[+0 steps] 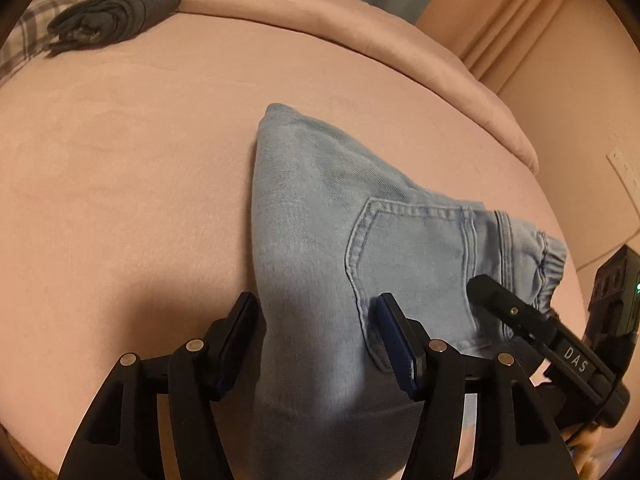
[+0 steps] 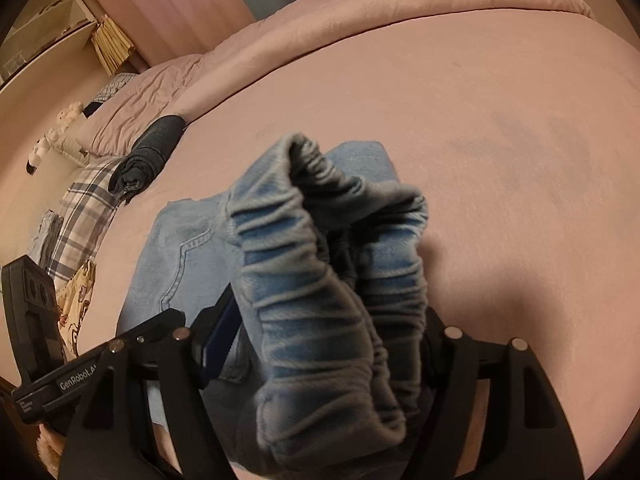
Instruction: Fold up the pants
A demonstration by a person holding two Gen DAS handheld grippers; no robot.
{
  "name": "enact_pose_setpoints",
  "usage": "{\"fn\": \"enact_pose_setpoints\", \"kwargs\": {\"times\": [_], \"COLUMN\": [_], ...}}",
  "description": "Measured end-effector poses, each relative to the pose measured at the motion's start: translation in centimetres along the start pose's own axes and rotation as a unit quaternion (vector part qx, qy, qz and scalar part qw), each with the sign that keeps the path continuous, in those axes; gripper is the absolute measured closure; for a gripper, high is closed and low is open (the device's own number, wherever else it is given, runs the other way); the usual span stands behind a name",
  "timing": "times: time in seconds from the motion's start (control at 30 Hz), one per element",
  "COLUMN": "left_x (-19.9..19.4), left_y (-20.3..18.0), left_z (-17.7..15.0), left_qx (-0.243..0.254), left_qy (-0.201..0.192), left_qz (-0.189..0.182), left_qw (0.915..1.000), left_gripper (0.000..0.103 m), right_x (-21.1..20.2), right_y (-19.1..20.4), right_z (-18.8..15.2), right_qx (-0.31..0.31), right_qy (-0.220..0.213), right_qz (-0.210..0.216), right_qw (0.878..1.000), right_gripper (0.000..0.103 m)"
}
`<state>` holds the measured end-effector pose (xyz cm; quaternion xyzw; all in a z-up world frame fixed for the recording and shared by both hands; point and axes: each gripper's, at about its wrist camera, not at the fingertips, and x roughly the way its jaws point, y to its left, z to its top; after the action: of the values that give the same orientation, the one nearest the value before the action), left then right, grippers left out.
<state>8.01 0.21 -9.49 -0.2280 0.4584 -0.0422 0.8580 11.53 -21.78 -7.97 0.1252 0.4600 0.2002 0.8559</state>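
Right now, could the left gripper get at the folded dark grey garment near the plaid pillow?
Probably not yet. The left gripper has the light blue jeans between its jaws, and the dark grey garment lies far across the bare pink bedsheet.

Left wrist view. Folded light-blue denim pants (image 1: 340,240), back pocket up, lay on a pink-covered bed (image 1: 140,184). The left gripper (image 1: 316,344) stood parted astride the fabric's near edge. The right gripper (image 1: 516,312) entered at right. A rolled dark-grey garment (image 1: 116,12) lay far left.
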Motion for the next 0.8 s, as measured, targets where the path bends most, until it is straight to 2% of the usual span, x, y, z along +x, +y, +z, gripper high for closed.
{"fn": "enact_pose_setpoints", "kwargs": {"times": [0.13, 0.33, 0.47, 0.53, 0.6, 0.7, 0.8], "left_x": [-1.0, -3.0, -5.8, -7.9, -9.3, -11.5, -12.7], "left_y": [0.1, 1.1, 1.3, 1.2, 0.9, 0.4, -0.4], "left_z": [-0.4, -1.9, -2.2, -2.2, -2.0, -2.3, -2.9], "left_qx": [-0.007, -0.038, -0.037, -0.032, -0.028, -0.015, 0.000], "left_qy": [0.003, 0.011, -0.013, -0.038, -0.060, -0.087, -0.109], "left_qz": [0.006, -0.009, 0.004, 0.002, -0.001, 0.005, 0.031], "left_qw": [0.9999, 0.9992, 0.9992, 0.9988, 0.9978, 0.9961, 0.9935], "left_gripper": [0.041, 0.041, 0.041, 0.034, 0.021, 0.009, 0.007], "right_x": [-0.7, -2.4, -3.9, -4.7, -5.8, -7.8, -9.6], "right_y": [0.3, 0.0, 0.4, 0.9, 1.6, 2.5, 2.8], "right_z": [-0.3, -1.0, -1.1, -1.1, -1.1, -0.9, -0.6], "right_qx": [-0.004, -0.005, -0.013, -0.026, -0.045, -0.071, -0.078], "right_qy": [0.007, 0.017, 0.007, -0.004, -0.023, -0.059, -0.082], "right_qz": [-0.019, -0.063, -0.084, -0.096, -0.116, -0.139, -0.144], "right_qw": [1.000, 0.998, 0.996, 0.995, 0.992, 0.986, 0.983], "right_gripper": [0.025, 0.020, 0.020, 0.020, 0.020, 0.020, 0.020]}}
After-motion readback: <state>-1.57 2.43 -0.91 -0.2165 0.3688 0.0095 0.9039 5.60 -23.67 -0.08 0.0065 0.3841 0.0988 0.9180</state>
